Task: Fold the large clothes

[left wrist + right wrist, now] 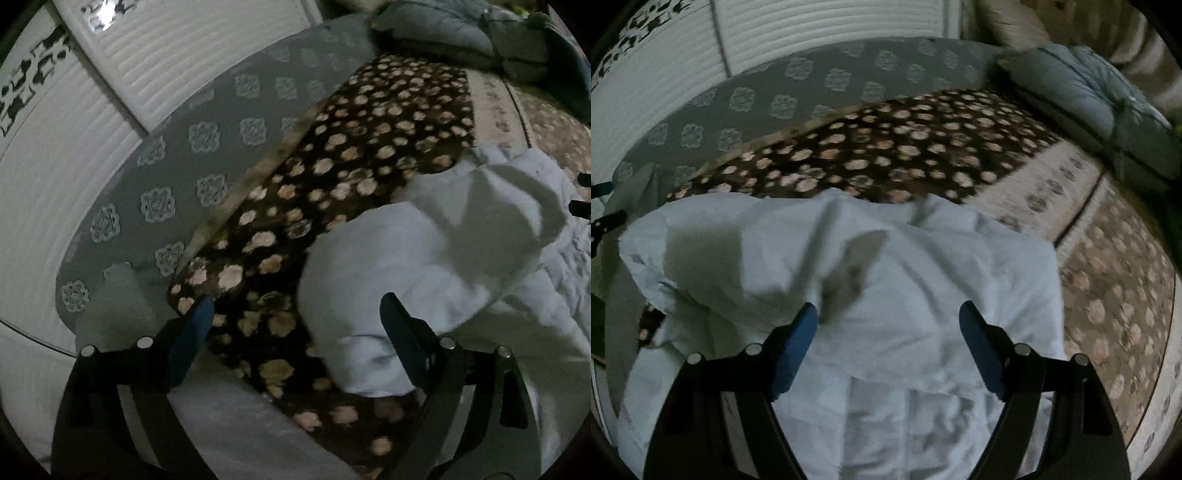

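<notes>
- Left wrist view, far left: white ribbed panel [55, 192], upright behind the bed; not part of the job.
- Grey patterned sheet [173, 177]: runs diagonally beside the panel, flat.
- Dark spotted blanket [362, 140]: lies over the bed next to the grey sheet; the work surface.
- Left gripper [295, 325]: fingers spread wide, nothing between the pads; it hovers over the blanket, with its right finger in front of the garment's edge.
- Pale blue garment [424, 258]: bunched in a soft heap on the blanket, right of centre, one flap lying over the rest (fold lines blurred, so how neat it is cannot be told).
- Right wrist view, left to right: the same garment [923, 295] fills the middle, the spotted blanket beyond it, a patterned beige cover [1108, 295] to the right, folded grey bedding [1089, 96] at the far corner.
- Right gripper [888, 332]: fingers also wide apart, held above the cloth, gripping nothing.
- Risk, as a judgement: with both grippers empty, the puffy heap may spring back open or slump sideways; a regrasp that pinches only the top layer would drag that layer off and skew the fold.
- Further risk: a low finger could snag the blanket along with the garment.
</notes>
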